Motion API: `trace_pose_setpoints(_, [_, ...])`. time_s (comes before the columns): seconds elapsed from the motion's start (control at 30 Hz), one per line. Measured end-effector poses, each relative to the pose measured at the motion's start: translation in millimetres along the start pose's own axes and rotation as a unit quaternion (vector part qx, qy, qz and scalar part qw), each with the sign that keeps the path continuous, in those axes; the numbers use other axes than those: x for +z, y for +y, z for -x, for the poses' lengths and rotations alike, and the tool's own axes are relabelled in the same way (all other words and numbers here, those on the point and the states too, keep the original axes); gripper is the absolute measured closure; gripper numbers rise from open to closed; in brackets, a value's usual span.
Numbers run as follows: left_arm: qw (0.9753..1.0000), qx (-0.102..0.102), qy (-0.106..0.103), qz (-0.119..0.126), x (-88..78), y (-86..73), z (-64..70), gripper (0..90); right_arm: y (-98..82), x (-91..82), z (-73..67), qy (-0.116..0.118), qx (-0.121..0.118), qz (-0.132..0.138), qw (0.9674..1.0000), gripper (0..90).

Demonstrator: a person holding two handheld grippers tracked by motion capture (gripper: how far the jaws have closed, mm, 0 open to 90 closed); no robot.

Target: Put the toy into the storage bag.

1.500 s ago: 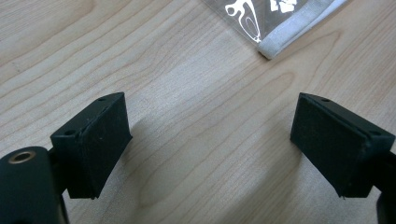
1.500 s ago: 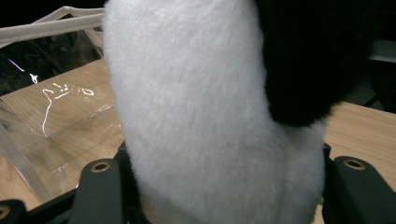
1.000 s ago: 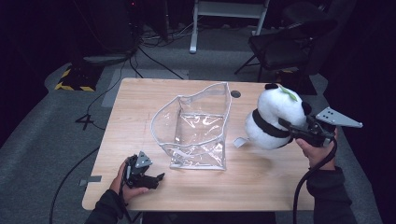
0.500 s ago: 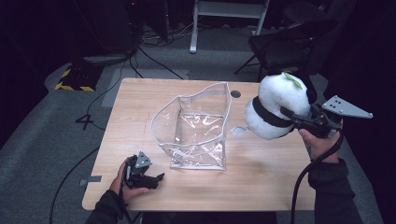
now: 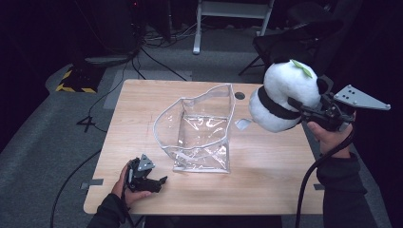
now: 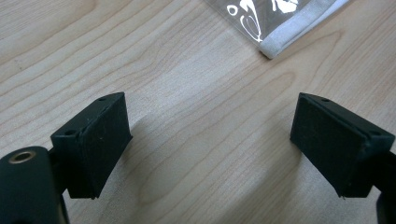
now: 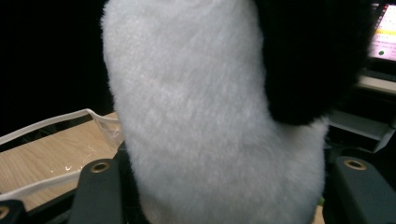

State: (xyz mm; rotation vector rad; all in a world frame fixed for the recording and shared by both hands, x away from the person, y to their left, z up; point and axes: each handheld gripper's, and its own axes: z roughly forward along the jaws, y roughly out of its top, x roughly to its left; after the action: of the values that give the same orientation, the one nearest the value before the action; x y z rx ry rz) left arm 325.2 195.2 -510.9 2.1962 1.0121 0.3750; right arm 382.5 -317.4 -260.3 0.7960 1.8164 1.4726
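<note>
1. The right tool (image 5: 295, 108) squeezes the toy panda (image 5: 284, 95) tight, so it does not fall. The panda hangs in the air at the right of the high view, off the tabletop (image 5: 266, 175).
2. The clear bag (image 5: 202, 128) stands in the middle with its top wide, likely so the panda can drop in.
3. The left tool (image 5: 154, 182) rests at the lower left, its jaws apart and holding nothing, near the bag's corner (image 6: 275, 44), maybe ready to steady it.
</note>
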Motion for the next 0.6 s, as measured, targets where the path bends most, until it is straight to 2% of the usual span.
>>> trace_pose_setpoints(0.23, [1.0,0.0,0.0,0.0,-0.1,0.0,0.0,12.1,22.9,3.9,-5.5,0.005,-0.014,0.013,0.9998,38.7])
trace_pose_setpoints(0.6, [1.0,0.0,0.0,0.0,0.0,0.0,-0.1,12.1,44.4,11.2,-11.8,0.019,-0.018,0.03,0.9992,38.7])
